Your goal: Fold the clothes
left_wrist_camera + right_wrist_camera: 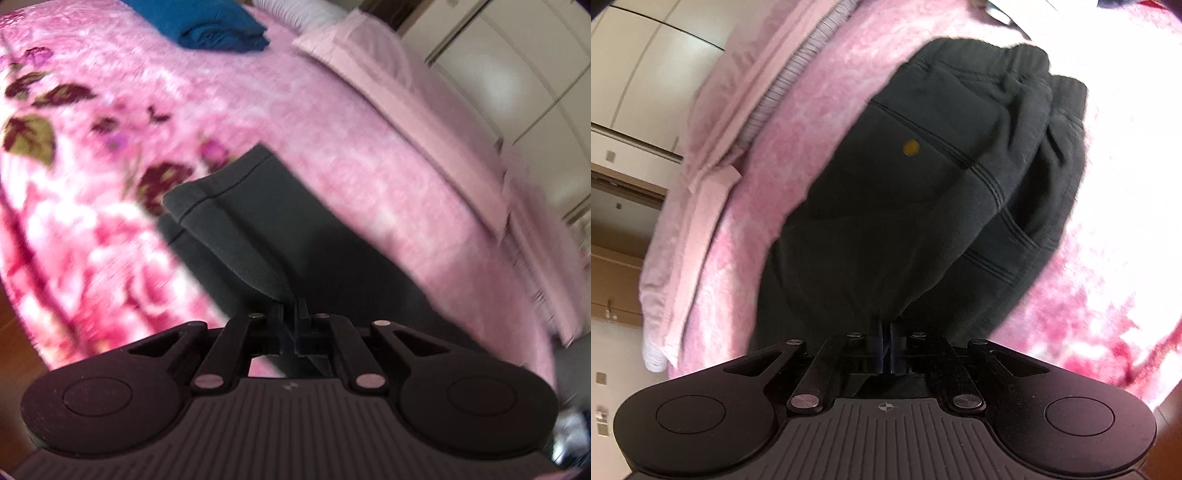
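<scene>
**Both tongs pinch the dark trousers on the pink bed**

A pair of dark grey trousers [923, 177] lies on a bed covered with a pink floral blanket [92, 192]. In the right wrist view the long axis of the garment runs away from the camera and slants toward the upper right, ending in the gathered elastic waistband [1027, 70] at the far end. A small round yellow spot [911, 147] sits on the cloth beside a stitched pocket seam; no writing on it can be read.

The right tongs [886, 332] are pressed together on the near edge of the trousers, with cloth bunched up just ahead of them.

In the left wrist view the trousers run up and to the left, ending in two hemmed leg cuffs [207, 192], one stacked on the other. The left tongs [291, 308] are likewise pressed together, pinching a fold of the same dark cloth.

Farther up the bed rests a folded blue garment [221, 29], well apart from the trousers. A pale pink sheet [369, 62] edges the blanket, with cream wardrobe doors [498, 74] beyond.
</scene>
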